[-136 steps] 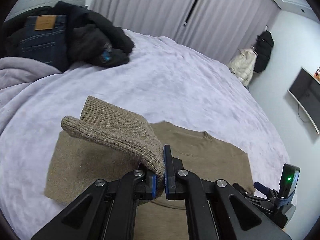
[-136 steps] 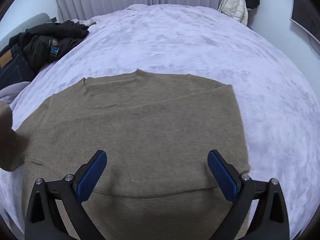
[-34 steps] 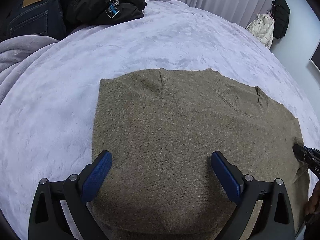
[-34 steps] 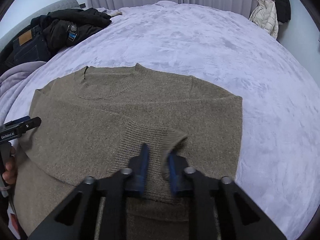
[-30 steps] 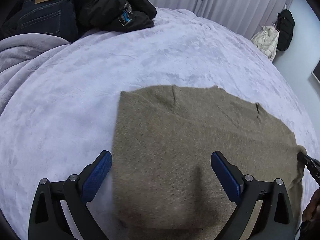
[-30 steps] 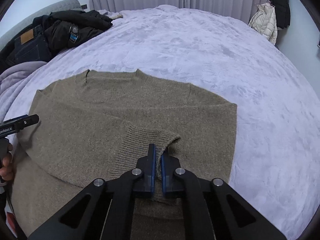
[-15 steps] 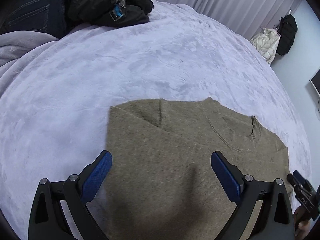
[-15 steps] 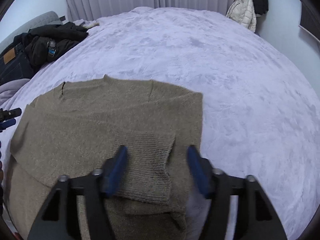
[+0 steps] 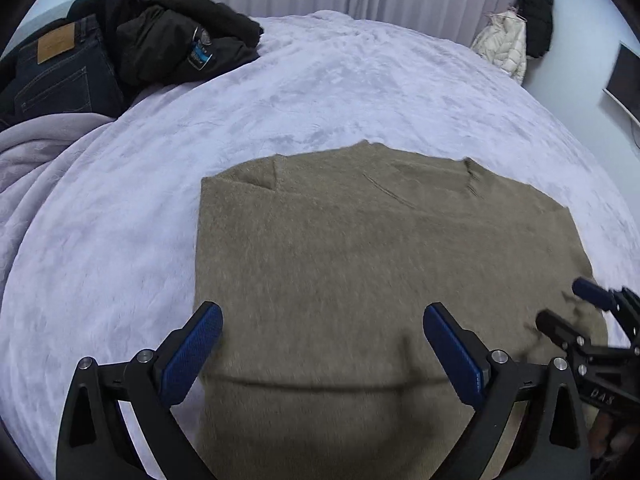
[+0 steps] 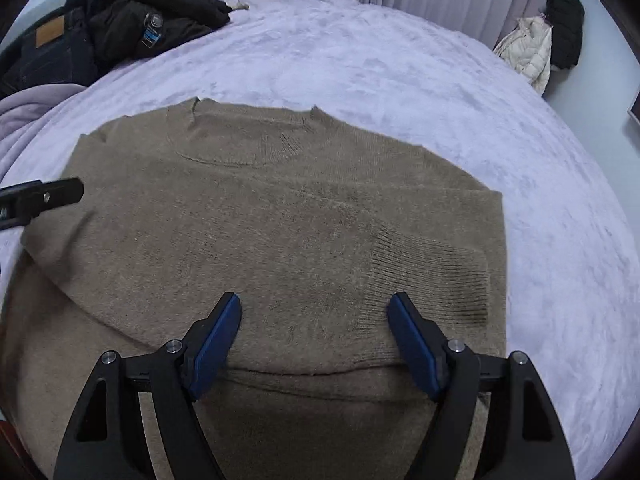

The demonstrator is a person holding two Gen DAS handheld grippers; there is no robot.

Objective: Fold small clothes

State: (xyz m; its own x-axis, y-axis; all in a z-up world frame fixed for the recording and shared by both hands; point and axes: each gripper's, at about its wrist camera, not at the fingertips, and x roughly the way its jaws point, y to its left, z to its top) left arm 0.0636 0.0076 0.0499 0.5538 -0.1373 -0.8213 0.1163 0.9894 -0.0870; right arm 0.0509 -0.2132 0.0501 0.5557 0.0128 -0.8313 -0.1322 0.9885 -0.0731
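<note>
A tan knit sweater (image 9: 360, 264) lies flat on the bed, collar away from me, both sleeves folded in across its body. In the right wrist view the sweater (image 10: 256, 232) shows a ribbed cuff (image 10: 452, 280) lying near its right edge. My left gripper (image 9: 320, 352) is open and empty over the sweater's lower left part. My right gripper (image 10: 316, 340) is open and empty over the lower middle, with the cuff just to its right. The right gripper also shows at the right edge of the left wrist view (image 9: 576, 312).
A lavender plush blanket (image 9: 360, 92) covers the bed. A pile of dark jackets and jeans (image 9: 120, 52) lies at the far left corner. A grey throw (image 9: 36, 152) is bunched at the left. Coats (image 10: 548, 36) hang by the far right wall.
My right gripper opened and let go of the sleeve cuff, which now lies flat on the sweater. Both grippers shifted slightly over the sweater. Earlier, the left gripper had released the other sleeve.
</note>
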